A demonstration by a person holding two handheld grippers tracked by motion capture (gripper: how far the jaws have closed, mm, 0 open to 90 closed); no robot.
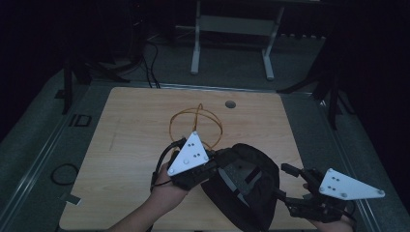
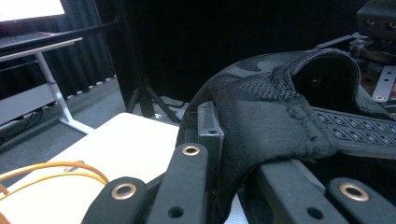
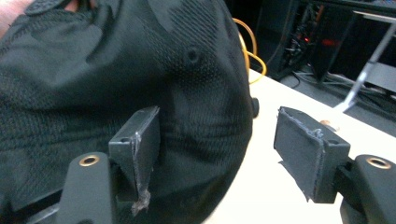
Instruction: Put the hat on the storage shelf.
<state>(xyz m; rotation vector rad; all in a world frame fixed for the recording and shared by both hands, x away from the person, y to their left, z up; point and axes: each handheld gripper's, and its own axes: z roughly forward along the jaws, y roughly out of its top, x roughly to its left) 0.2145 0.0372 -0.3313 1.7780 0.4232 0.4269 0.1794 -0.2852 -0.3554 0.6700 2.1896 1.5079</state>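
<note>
A black mesh cap (image 1: 251,188) hangs just above the near right part of the wooden table (image 1: 135,140). My left gripper (image 1: 226,164), under its grey plate, is shut on the cap's rim; in the left gripper view the cap's fabric (image 2: 271,93) is pinched between the jaws of that gripper (image 2: 238,149). My right gripper (image 1: 286,186) points left at the cap from the table's right front corner. In the right gripper view that gripper (image 3: 219,144) stands open. The cap's crown (image 3: 116,60) lies against its left pad (image 3: 140,135) and bare table shows in the gap.
An orange cable (image 1: 196,123) lies looped on the table's middle, just behind the left gripper. A round grommet hole (image 1: 230,104) sits near the far edge. A white desk frame (image 1: 232,38) stands beyond the table, and a black cable loop (image 1: 64,174) lies on the floor at left.
</note>
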